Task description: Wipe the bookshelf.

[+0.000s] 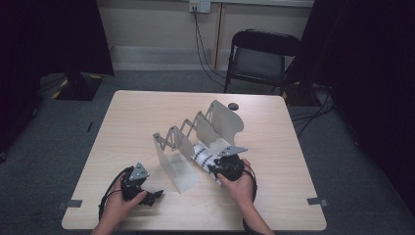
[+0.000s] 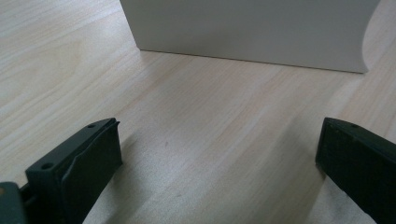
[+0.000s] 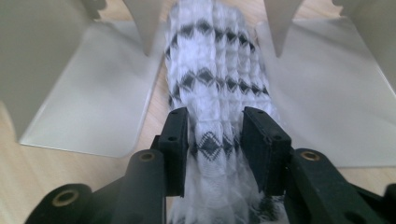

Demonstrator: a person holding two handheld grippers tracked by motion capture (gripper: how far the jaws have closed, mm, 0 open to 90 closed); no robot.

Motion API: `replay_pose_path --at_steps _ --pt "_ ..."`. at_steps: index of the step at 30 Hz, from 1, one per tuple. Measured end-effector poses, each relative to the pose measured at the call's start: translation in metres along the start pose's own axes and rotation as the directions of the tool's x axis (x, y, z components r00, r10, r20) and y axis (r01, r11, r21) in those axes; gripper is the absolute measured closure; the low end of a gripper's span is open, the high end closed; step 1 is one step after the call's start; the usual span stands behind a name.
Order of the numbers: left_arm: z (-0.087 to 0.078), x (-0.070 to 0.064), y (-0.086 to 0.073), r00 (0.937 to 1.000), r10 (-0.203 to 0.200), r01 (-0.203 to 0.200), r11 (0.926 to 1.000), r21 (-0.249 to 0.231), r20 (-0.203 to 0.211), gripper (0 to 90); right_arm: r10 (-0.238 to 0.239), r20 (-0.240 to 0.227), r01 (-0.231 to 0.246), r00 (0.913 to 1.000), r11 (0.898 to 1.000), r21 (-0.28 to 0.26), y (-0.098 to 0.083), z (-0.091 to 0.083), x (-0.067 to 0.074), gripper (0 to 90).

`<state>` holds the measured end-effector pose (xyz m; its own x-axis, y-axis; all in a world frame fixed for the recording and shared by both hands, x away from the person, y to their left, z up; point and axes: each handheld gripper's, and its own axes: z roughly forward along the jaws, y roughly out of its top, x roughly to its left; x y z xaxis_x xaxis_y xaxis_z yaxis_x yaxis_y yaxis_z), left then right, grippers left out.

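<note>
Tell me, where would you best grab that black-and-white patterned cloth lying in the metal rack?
Probably at its near end, coming from the person's side of the table. The patterned cloth lies as a long narrow bundle between two upright dividers of the metal rack, so the sides are walled in and only that end is free. The right gripper already straddles it there, jaws either side of the bundle's width.

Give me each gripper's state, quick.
Left gripper: open, nothing between its jaws, above the light wooden table.
Right gripper: jaws around the white, black-diamond-patterned rolled cloth; firm grip or loosened, cannot be told.
</note>
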<state>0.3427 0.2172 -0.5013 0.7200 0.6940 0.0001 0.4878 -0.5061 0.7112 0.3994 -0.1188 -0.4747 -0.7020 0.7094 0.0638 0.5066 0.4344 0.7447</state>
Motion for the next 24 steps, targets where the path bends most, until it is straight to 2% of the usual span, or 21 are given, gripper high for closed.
replay_pose_path --at_steps 3,6,9,11,15,17,19,21,23,24 --pt "0.000 0.000 0.000 1.0000 0.000 0.000 1.0000 0.000 0.000 0.0 0.004 -0.020 -0.004 0.9998 1.000 -0.010 0.004 -0.002 0.003 56.3" --pt "0.000 0.000 0.000 1.0000 0.000 0.000 1.0000 0.000 0.000 0.0 -0.012 -0.031 0.011 0.9994 0.999 -0.034 0.005 -0.004 0.002 55.5" --pt "0.000 0.000 0.000 1.0000 0.000 0.000 1.0000 0.000 0.000 0.0 -0.008 0.003 0.008 1.0000 0.999 -0.036 0.005 -0.007 -0.005 52.5" --pt "0.000 0.000 0.000 1.0000 0.000 0.000 1.0000 0.000 0.000 0.0 -0.005 0.008 0.005 1.0000 0.999 -0.039 0.005 -0.006 -0.009 50.5" --pt "0.000 0.000 0.000 1.0000 -0.002 0.002 1.0000 0.001 0.002 0.0 -0.024 0.002 0.024 0.9997 1.000 -0.019 0.007 0.004 -0.008 48.7" --pt "0.000 0.000 0.000 1.0000 -0.003 0.003 1.0000 0.003 0.002 0.0 -0.039 0.018 0.039 0.9991 0.999 0.007 0.004 0.012 -0.005 49.2" --pt "0.000 0.000 0.000 1.0000 -0.003 0.003 1.0000 0.003 0.002 0.0 -0.043 0.020 0.042 0.9989 0.999 0.024 0.000 0.021 -0.002 52.1" --pt "0.000 0.000 0.000 1.0000 -0.002 0.002 1.0000 0.001 0.002 0.0 -0.031 0.037 0.031 0.9988 0.999 0.013 -0.001 0.021 0.000 63.6" --pt "0.000 0.000 0.000 1.0000 -0.001 0.001 1.0000 0.001 0.002 0.0 -0.021 0.052 0.020 0.9984 0.999 0.032 0.001 0.021 0.002 74.3" --pt "0.000 0.000 0.000 1.0000 -0.003 0.003 1.0000 0.003 0.002 0.0 -0.019 0.060 0.016 0.9980 0.999 0.046 0.003 0.020 0.001 76.6"
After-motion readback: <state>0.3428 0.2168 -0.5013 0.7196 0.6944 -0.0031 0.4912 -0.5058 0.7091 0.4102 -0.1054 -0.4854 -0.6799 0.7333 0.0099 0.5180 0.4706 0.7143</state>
